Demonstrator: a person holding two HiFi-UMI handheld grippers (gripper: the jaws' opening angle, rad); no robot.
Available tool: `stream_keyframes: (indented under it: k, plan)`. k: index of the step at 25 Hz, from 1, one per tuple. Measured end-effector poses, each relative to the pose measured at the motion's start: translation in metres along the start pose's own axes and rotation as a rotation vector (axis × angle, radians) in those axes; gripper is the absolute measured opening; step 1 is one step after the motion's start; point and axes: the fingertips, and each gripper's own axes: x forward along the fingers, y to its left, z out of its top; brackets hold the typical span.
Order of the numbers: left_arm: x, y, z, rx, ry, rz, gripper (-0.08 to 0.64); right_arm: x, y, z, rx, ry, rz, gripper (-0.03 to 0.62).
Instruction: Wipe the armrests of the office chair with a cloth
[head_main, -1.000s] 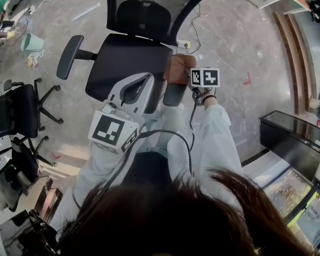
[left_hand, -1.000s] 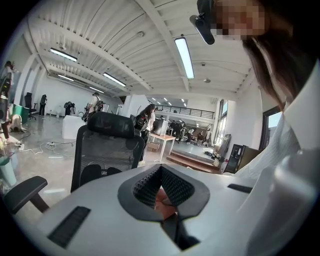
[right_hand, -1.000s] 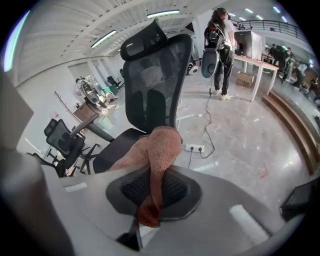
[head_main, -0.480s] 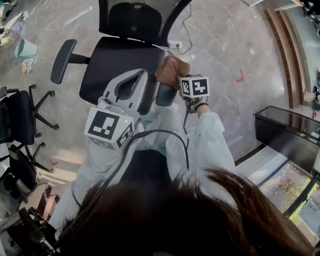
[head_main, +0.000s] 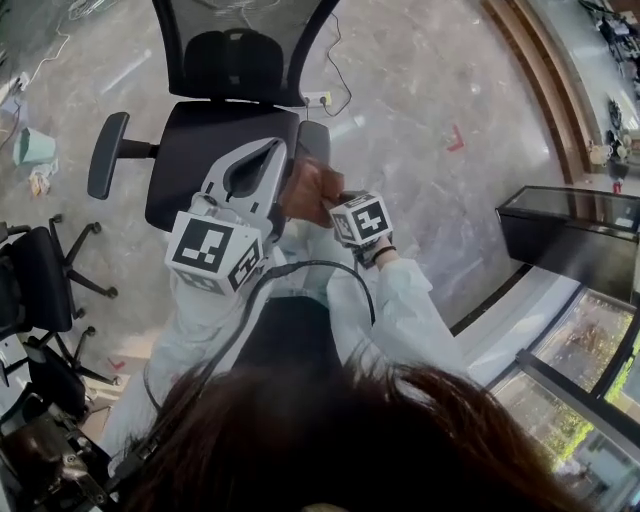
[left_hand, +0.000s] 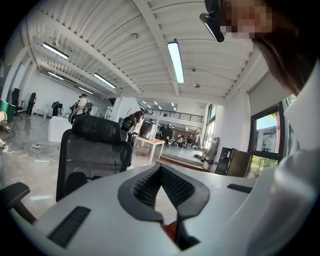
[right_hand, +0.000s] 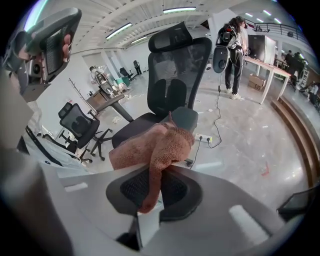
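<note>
The black office chair (head_main: 215, 150) stands in front of me, its left armrest (head_main: 105, 155) bare. A reddish-brown cloth (head_main: 308, 190) lies over the near part of the right armrest (head_main: 314, 140), whose far end shows beyond it. My right gripper (head_main: 322, 203) is shut on the cloth, its marker cube just behind. In the right gripper view the cloth (right_hand: 155, 147) hangs out of the right gripper (right_hand: 152, 172) and drapes onto the armrest pad (right_hand: 186, 118). The left gripper (head_main: 268, 150) hovers over the seat, shut and empty (left_hand: 160, 170), pointing up past the backrest (left_hand: 92, 152).
Other black office chairs (head_main: 40, 260) stand at the left. A power strip (head_main: 316, 98) with cables lies on the floor behind the chair. A teal bin (head_main: 36, 145) sits far left, a dark glass cabinet (head_main: 565, 225) at the right. A person (right_hand: 233, 42) stands far back.
The cloth and my right gripper have slid along the right armrest from its far end toward me, uncovering the far end. The left gripper stays over the seat.
</note>
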Motion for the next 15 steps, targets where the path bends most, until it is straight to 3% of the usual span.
stream_keyframes:
  k: [4,7,11,15]
  plan:
    - [0.002,-0.014,0.002,0.012,0.007,-0.029,0.003,-0.013,-0.001,0.001,0.055,-0.076,0.012,0.031]
    - [0.003,-0.022,0.003,0.024,0.01,-0.042,0.003,-0.048,-0.002,0.033,0.059,-0.258,0.006,0.031]
    - [0.0,-0.027,0.011,0.047,-0.003,-0.05,0.003,-0.111,0.007,0.092,-0.03,-0.505,-0.052,0.031]
    - [-0.004,-0.032,0.023,0.073,-0.018,-0.054,0.003,-0.184,0.024,0.143,-0.059,-0.737,-0.1,0.031]
